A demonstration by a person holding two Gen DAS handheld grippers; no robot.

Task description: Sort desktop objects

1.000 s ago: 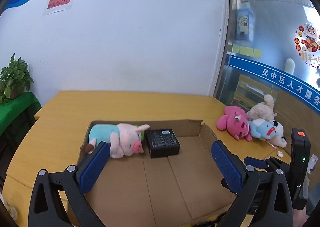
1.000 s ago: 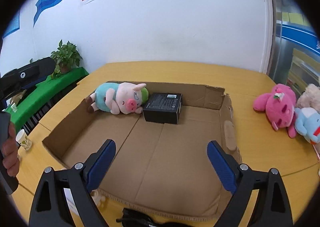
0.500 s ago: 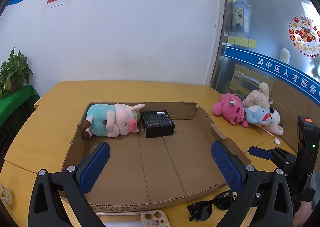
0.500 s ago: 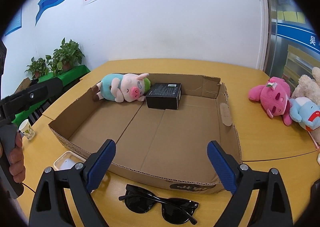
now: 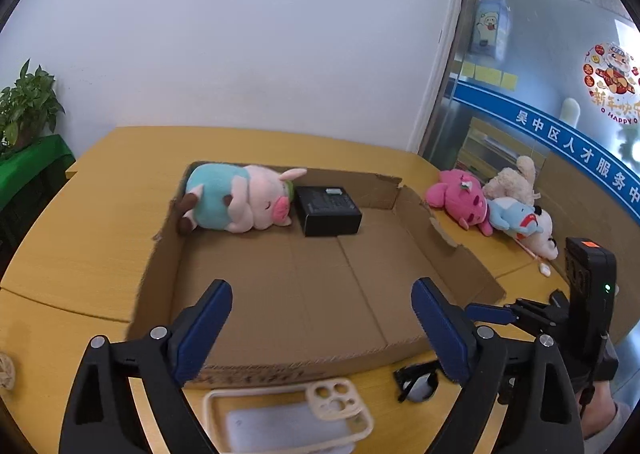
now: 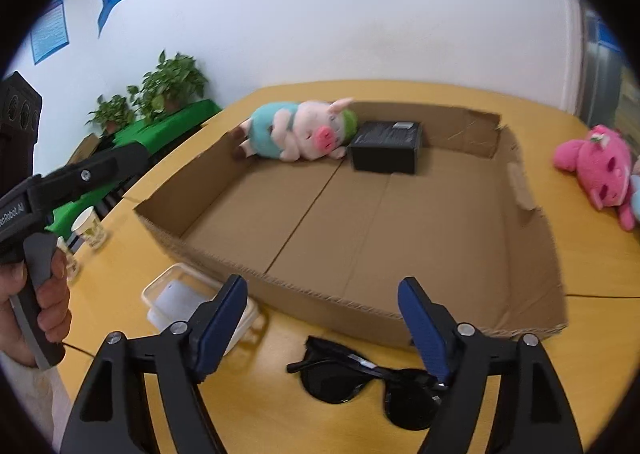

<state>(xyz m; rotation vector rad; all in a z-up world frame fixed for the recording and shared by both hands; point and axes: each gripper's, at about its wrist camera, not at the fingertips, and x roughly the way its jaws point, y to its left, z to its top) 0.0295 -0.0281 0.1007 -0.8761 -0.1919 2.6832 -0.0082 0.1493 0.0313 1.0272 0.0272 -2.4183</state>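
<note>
1. The left gripper (image 5: pixel 320 328) is held wide open with nothing between its blue pads (image 5: pixel 206 324), just above the near edge of the table.
2. Right under it, a clear phone case (image 5: pixel 288 416) with a cream camera ring is seen lying flat on the yellow table (image 5: pixel 80 222), just in front of the cardboard tray.
3. The right gripper (image 6: pixel 322 328) is spread open too, nothing gripped; black sunglasses (image 6: pixel 360 382) are spotted on the table below it, with one lens partly tucked under the right finger.
4. Just beyond both tools, the shallow cardboard tray (image 6: pixel 532 238) is sat on the table. At its far wall a pig plush (image 6: pixel 296 130) is laid on its side, with a black box (image 6: pixel 386 152) touching its head.
5. Off to the tray's right, a pink plush (image 5: pixel 460 200), a blue one (image 5: pixel 514 218) and a cream one (image 5: pixel 512 182) are piled together.
</note>
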